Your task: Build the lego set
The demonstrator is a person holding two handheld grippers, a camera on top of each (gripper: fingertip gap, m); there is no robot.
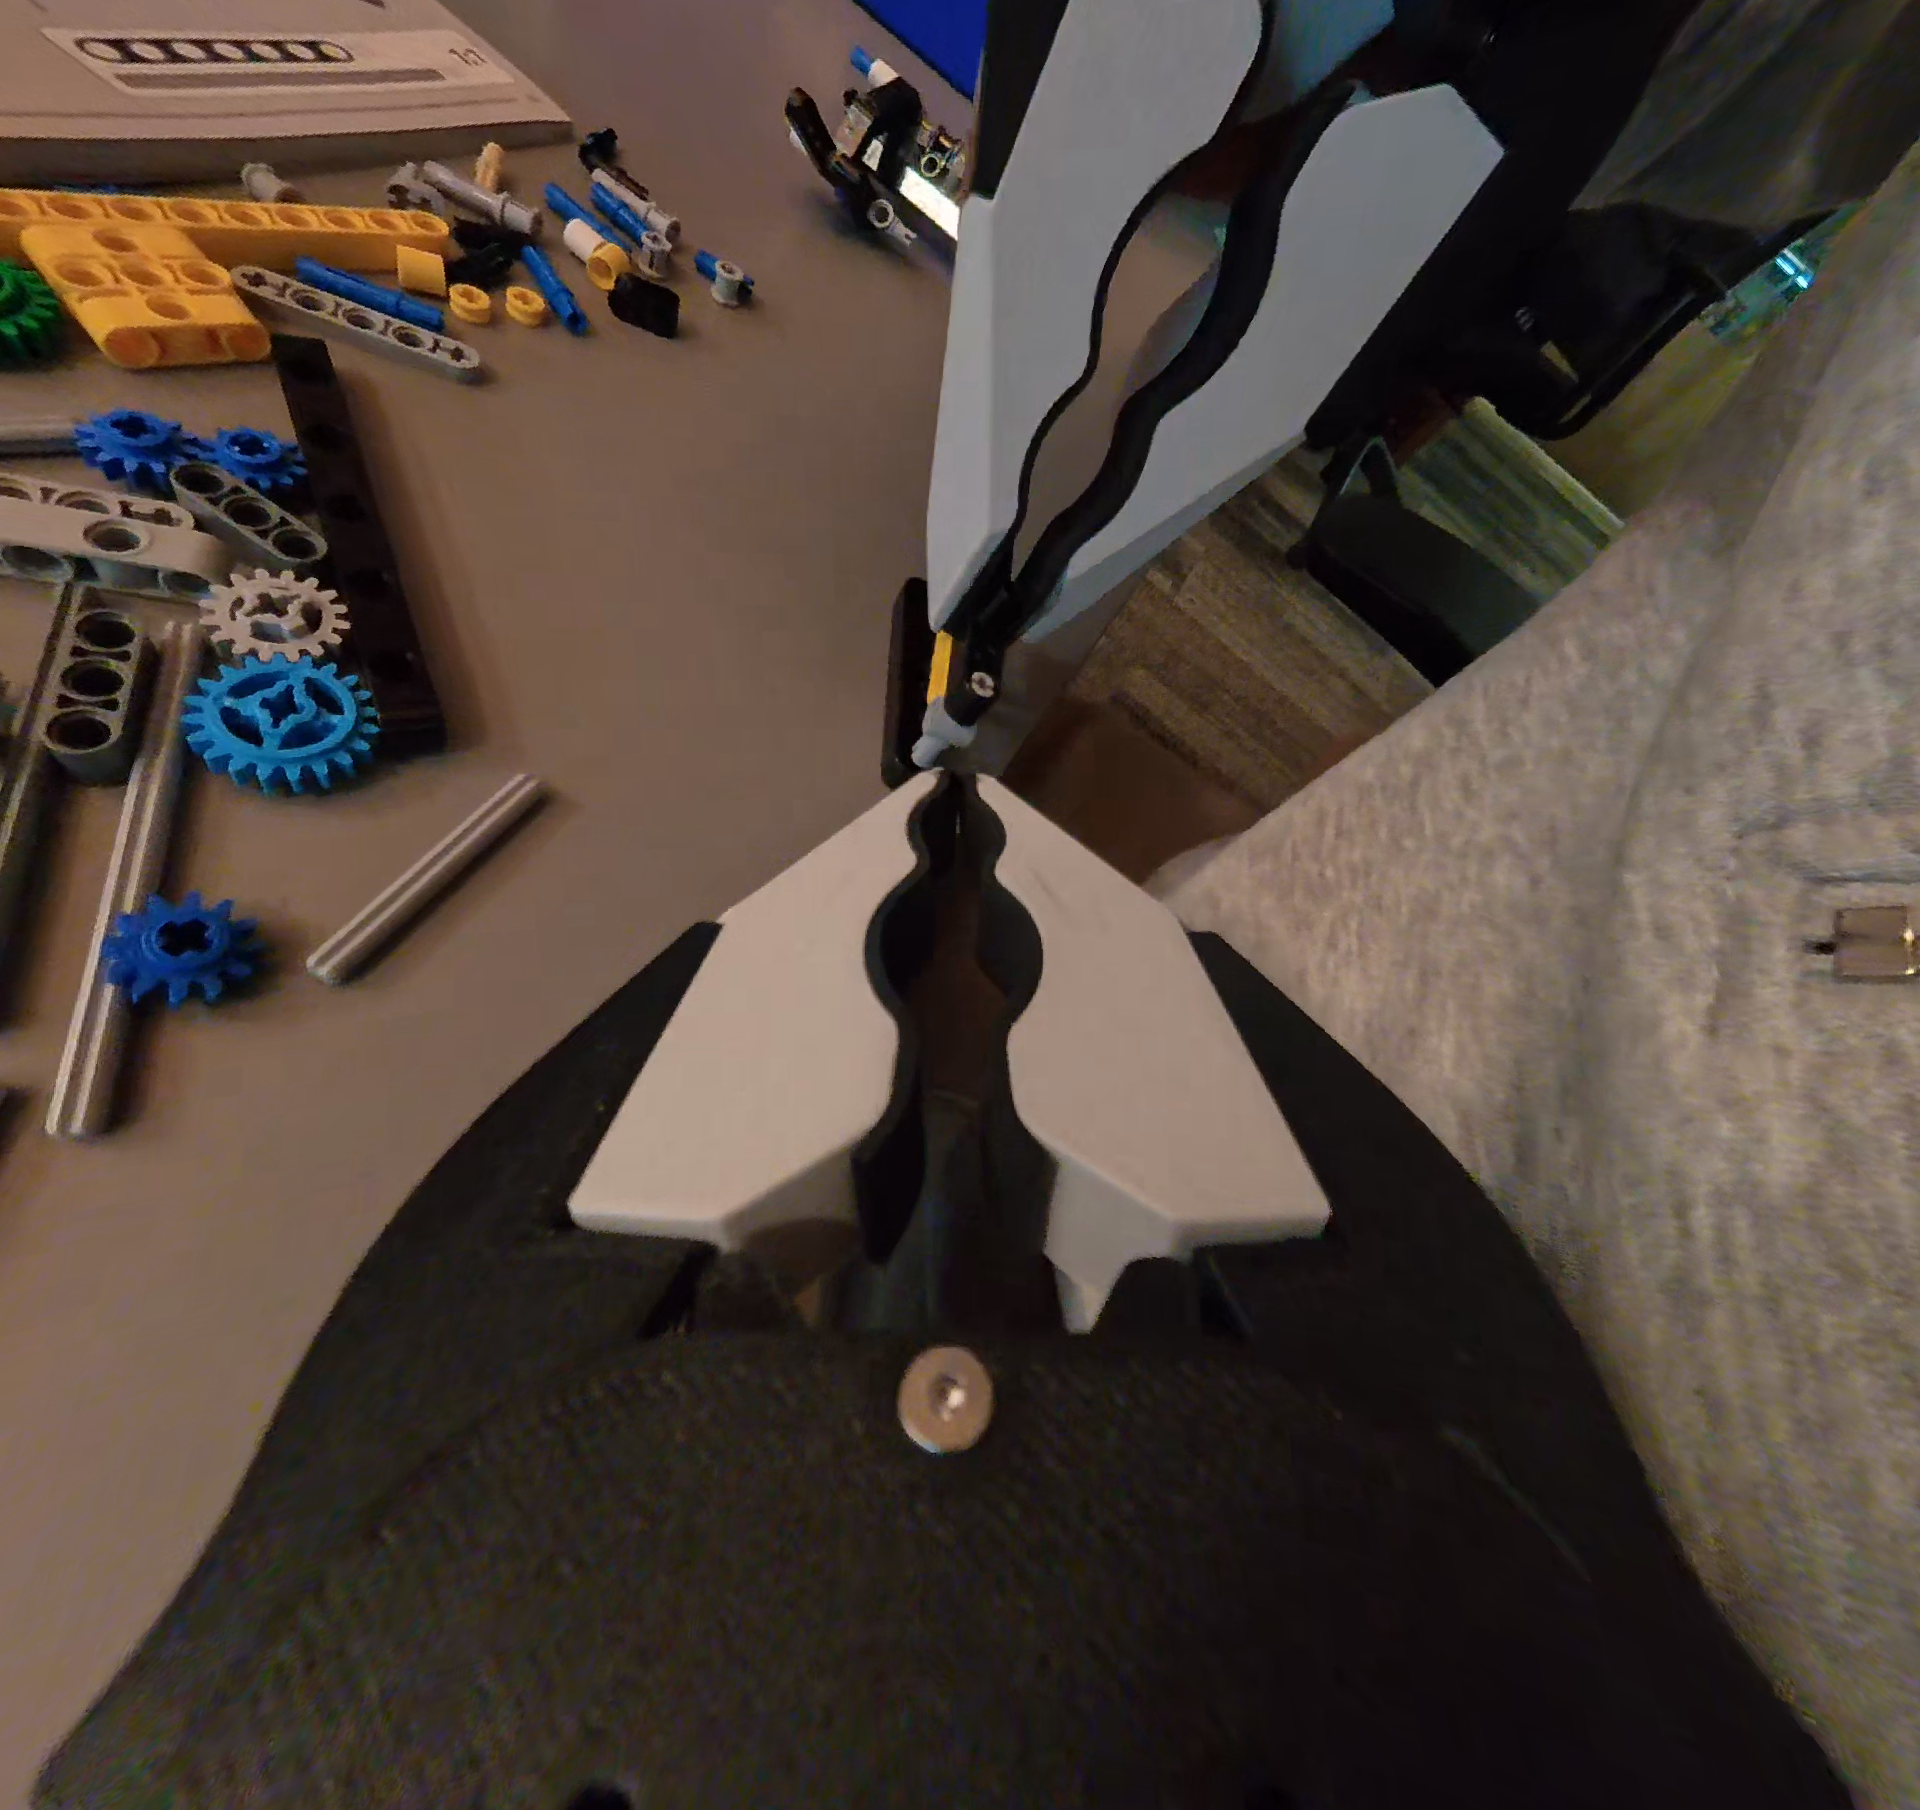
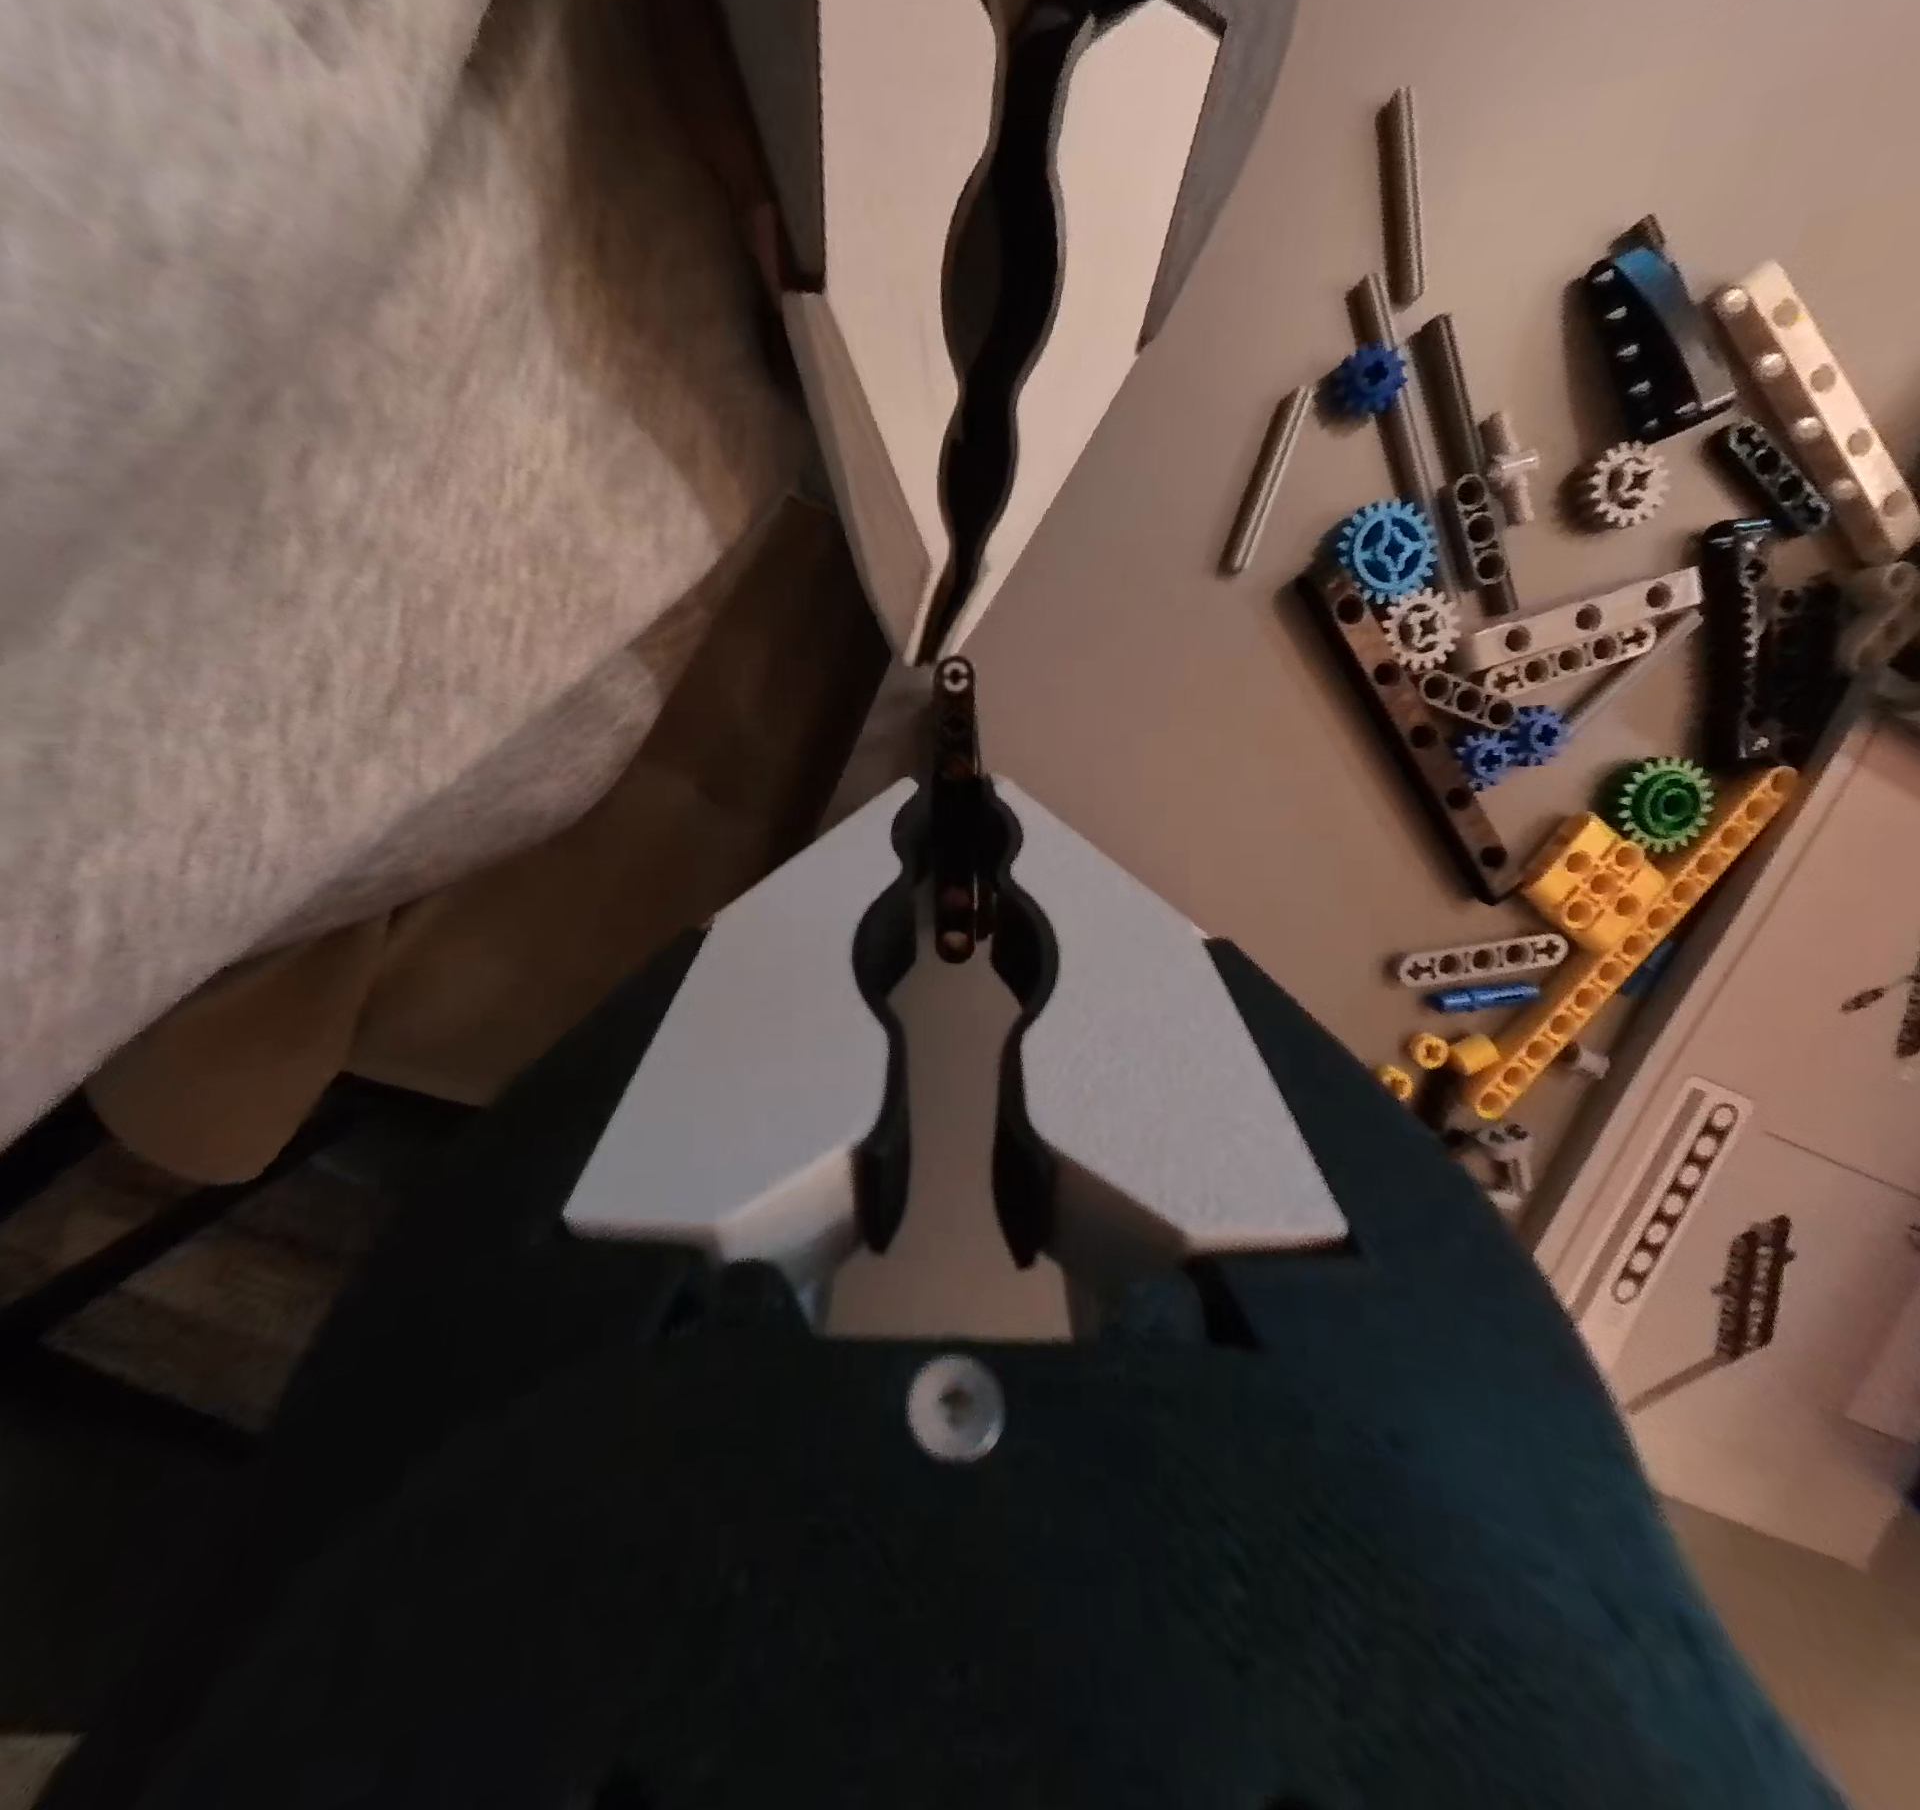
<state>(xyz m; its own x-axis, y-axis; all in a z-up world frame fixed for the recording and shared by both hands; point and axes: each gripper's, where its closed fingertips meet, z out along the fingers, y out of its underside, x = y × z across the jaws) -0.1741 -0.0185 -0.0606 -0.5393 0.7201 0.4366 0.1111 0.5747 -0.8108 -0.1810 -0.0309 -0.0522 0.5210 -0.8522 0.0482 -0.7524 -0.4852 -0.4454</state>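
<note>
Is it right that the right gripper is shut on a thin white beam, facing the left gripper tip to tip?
Not quite: the thin beam is black, not white, as the right wrist view shows. The right gripper is shut on it, facing the left gripper tip to tip.

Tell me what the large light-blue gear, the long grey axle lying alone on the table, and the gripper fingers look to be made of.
Light-blue gear: apparently moulded plastic, uniform saturated colour, crisp teeth, slight sheen.
Grey axle: probably plastic too, matte grey with lengthwise grooves; the look alone doesn't rule out metal.
Left gripper fingers: seemingly rigid light-grey plastic, flat matte faces, with wavy black inner pads, possibly rubber.
</note>
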